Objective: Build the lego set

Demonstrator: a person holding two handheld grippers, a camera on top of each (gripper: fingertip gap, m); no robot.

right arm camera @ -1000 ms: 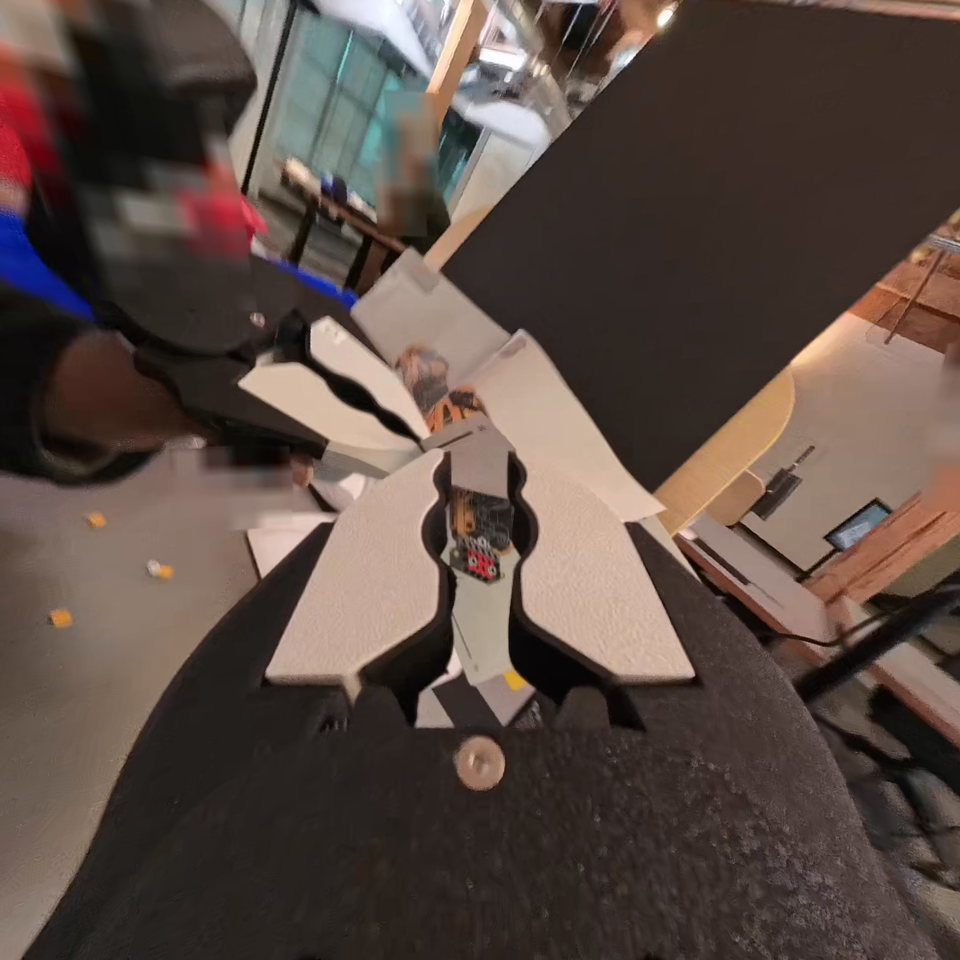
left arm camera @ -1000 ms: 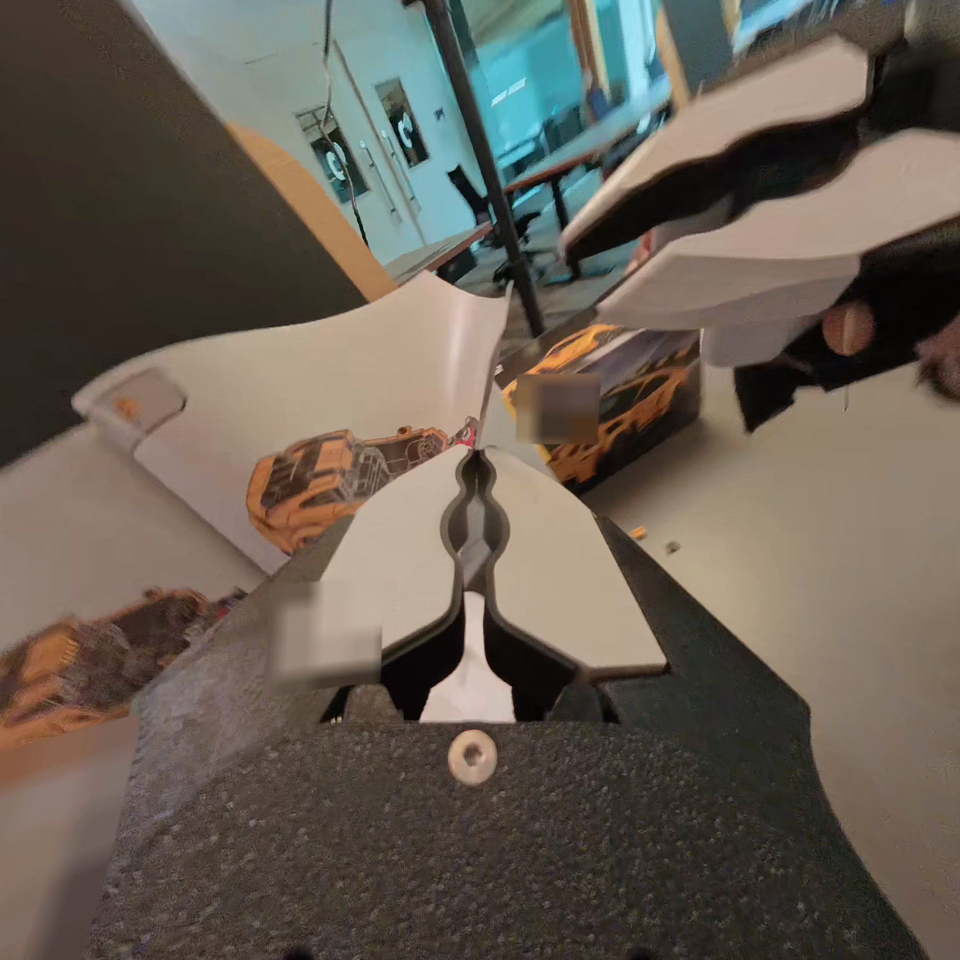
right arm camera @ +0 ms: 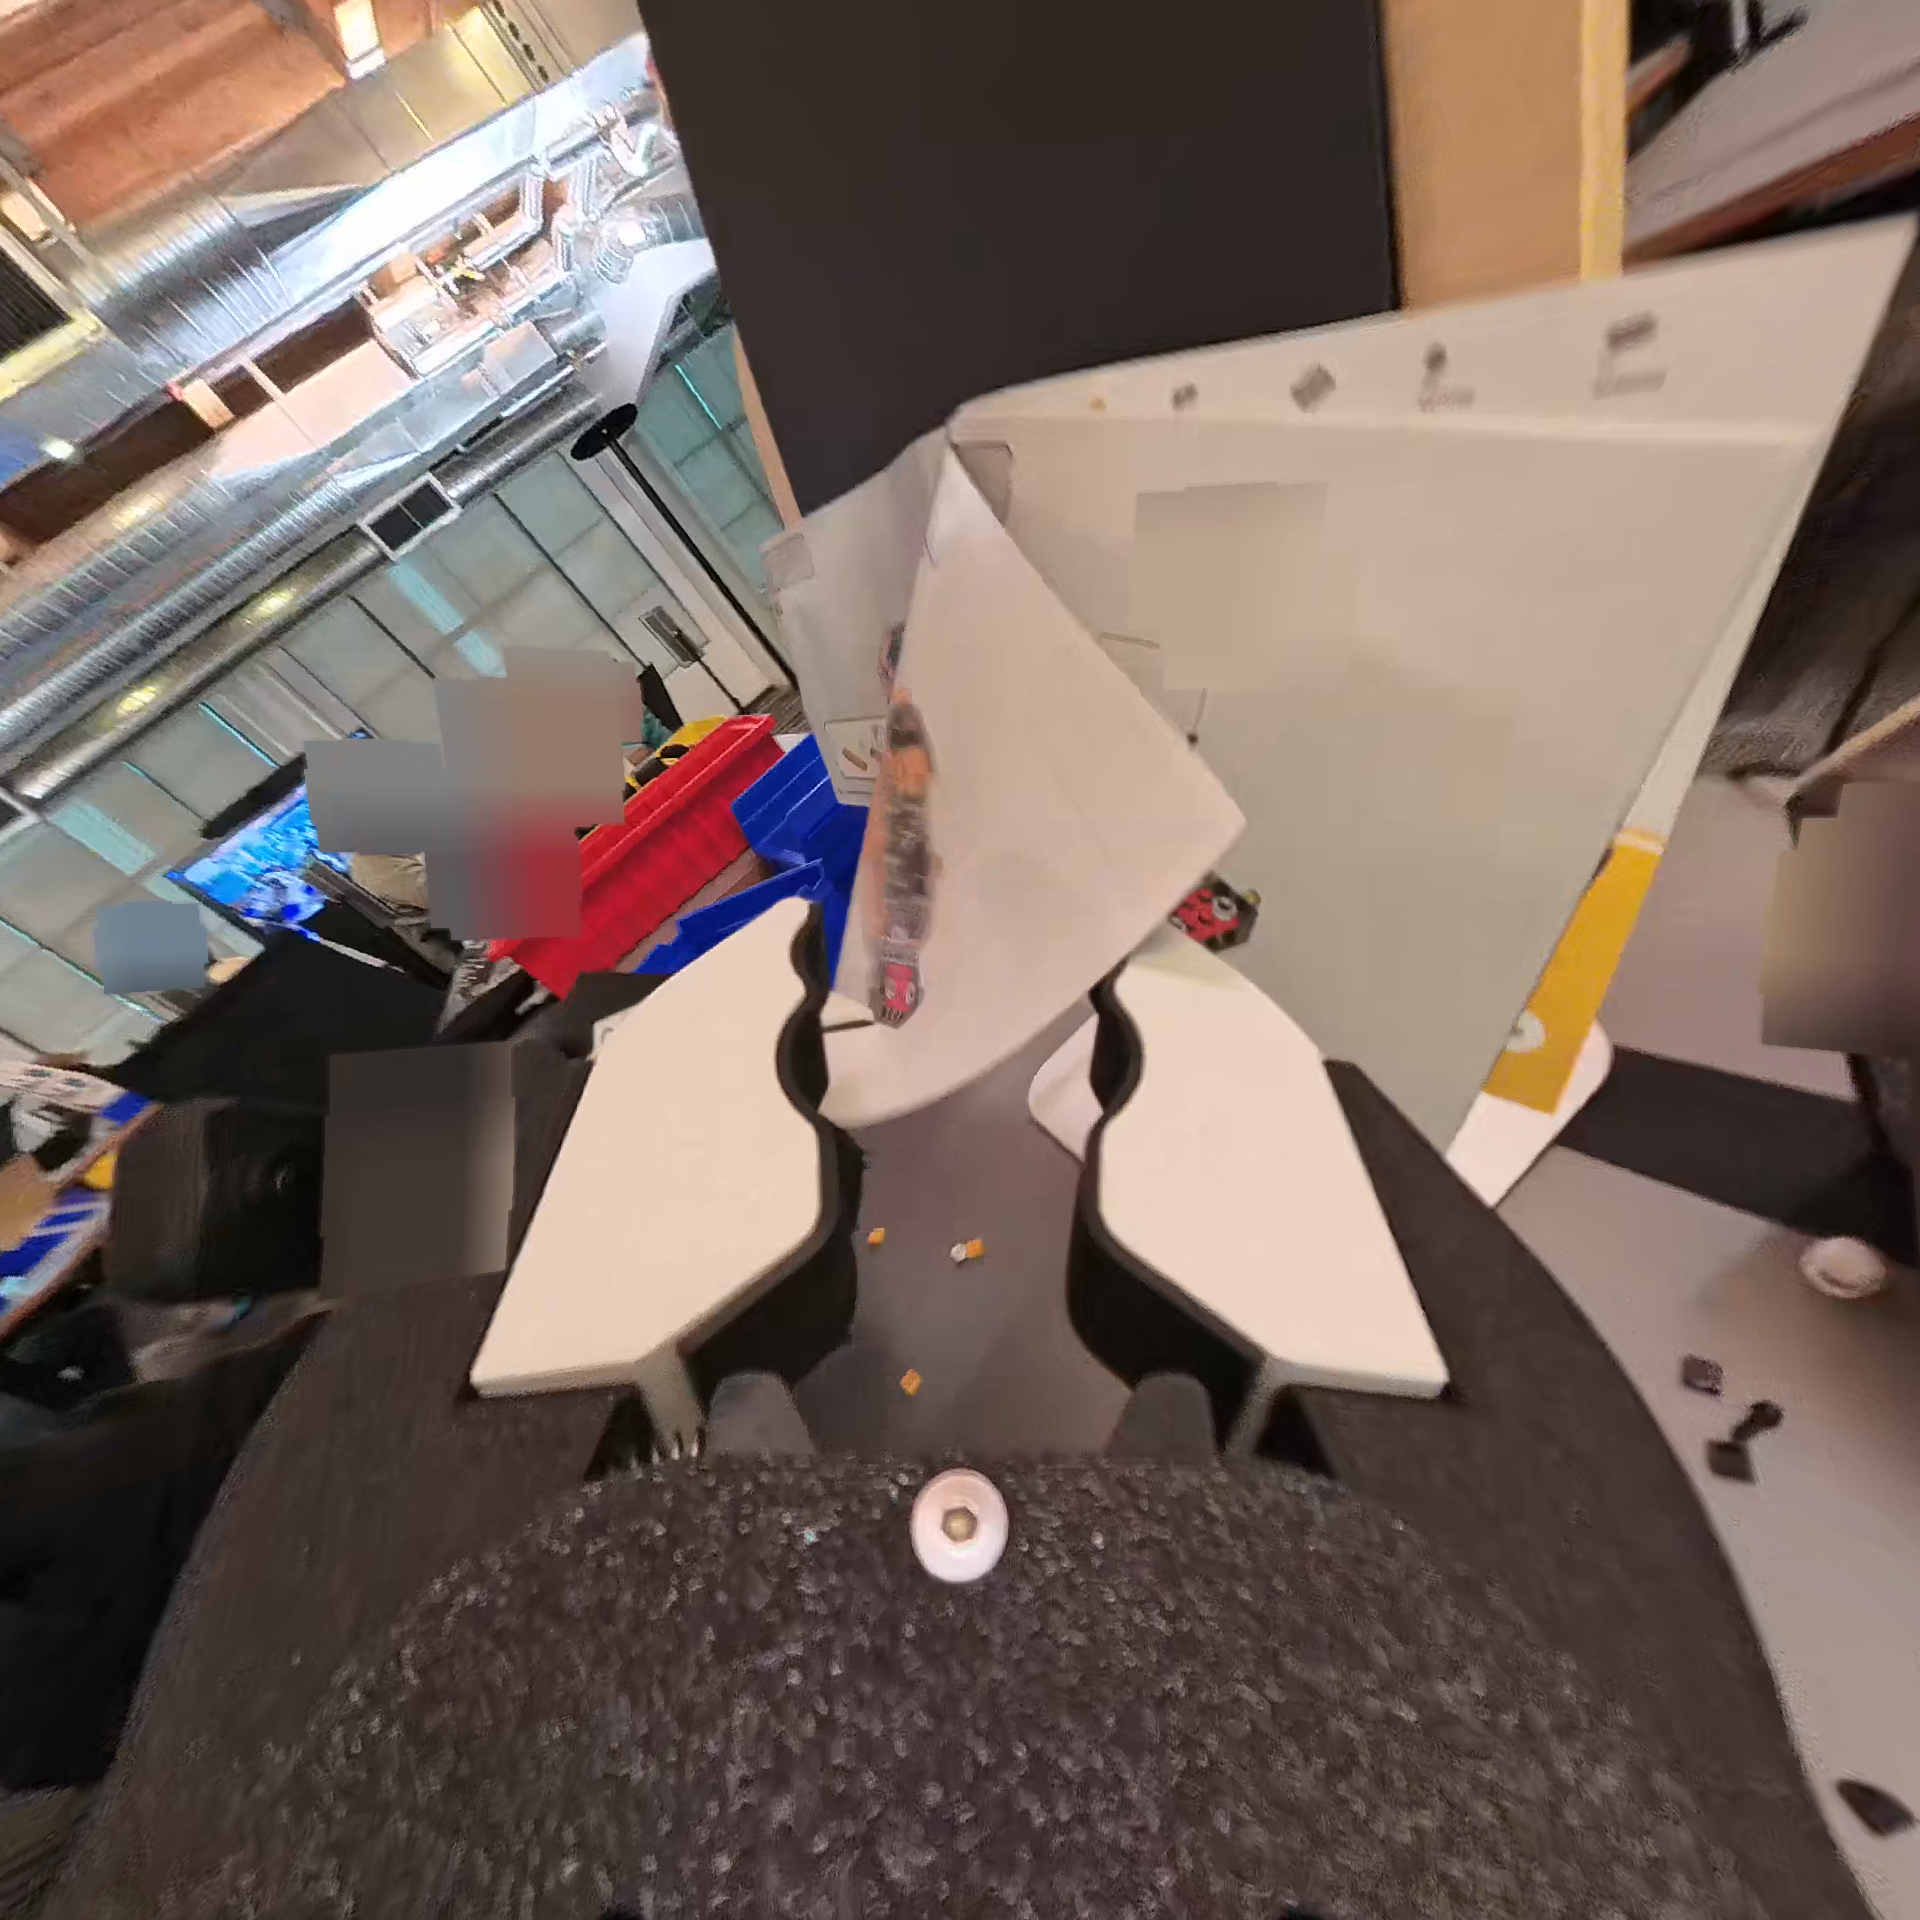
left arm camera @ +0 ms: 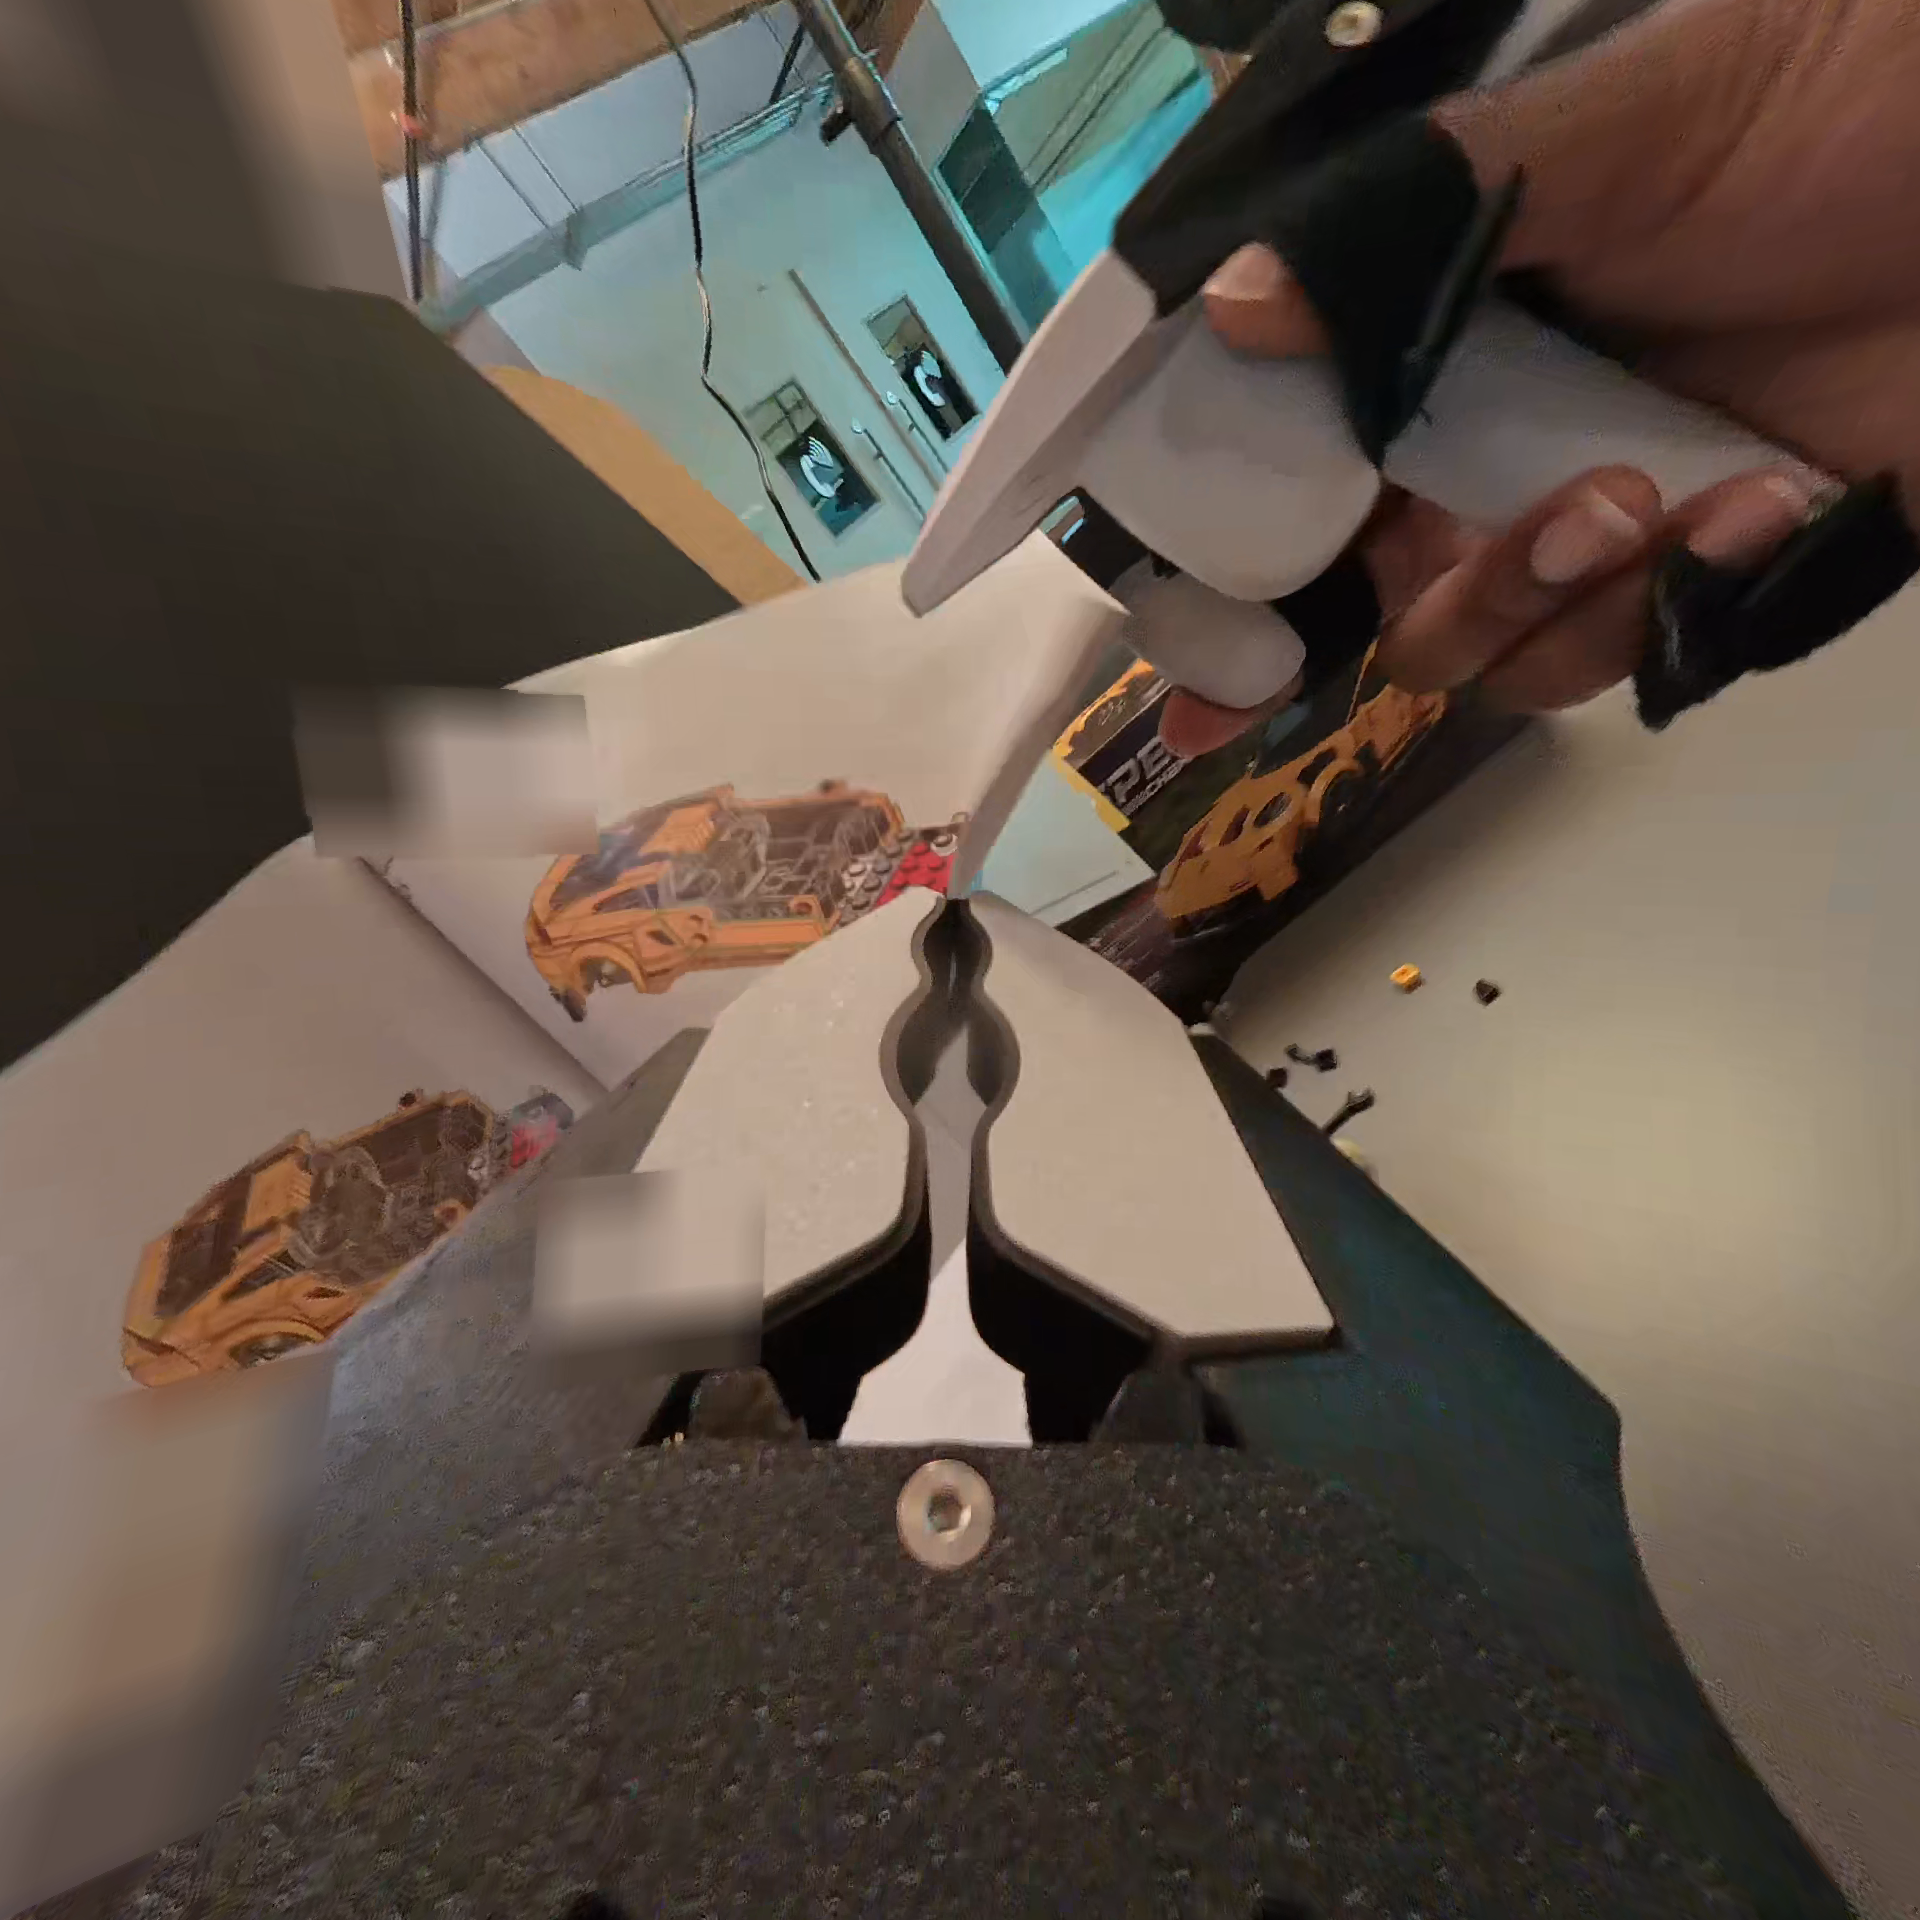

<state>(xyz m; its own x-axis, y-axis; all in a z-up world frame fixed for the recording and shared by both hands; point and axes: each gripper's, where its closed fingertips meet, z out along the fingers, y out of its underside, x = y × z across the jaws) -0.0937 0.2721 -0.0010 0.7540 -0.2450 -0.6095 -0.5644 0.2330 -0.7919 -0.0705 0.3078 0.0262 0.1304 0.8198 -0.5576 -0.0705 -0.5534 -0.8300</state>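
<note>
In the left wrist view, the left gripper (left arm camera: pixel 951 906) is clenched on the lower edge of a thin white page (left arm camera: pixel 1023 727) that rises from between its fingertips, the pads pressed flat against the sheet. The page belongs to an open instruction booklet (left arm camera: pixel 727 727) with printed drawings of an orange car, propped on the pale table (left arm camera: pixel 1662 1143). Just behind stands a dark box (left arm camera: pixel 1299 862) showing the same car, and a few tiny loose pieces (left arm camera: pixel 1405 977) lie scattered to the right. The right gripper (left arm camera: pixel 1039 582), held in a person's hand (left arm camera: pixel 1610 436), hovers above the top of the lifted page; whether it touches the paper is hard to say from this angle. In the right wrist view, the right gripper (right arm camera: pixel 961 997) stands wide apart and released, with the curling page (right arm camera: pixel 1039 852) hanging between its fingers and neither pad pressing on it. Red and blue bins (right arm camera: pixel 727 821) sit farther back. The sheet looks light, floppy and easy to crease or tear, so it is probably best pinched gently near a free corner or outer edge, away from the binding.
</note>
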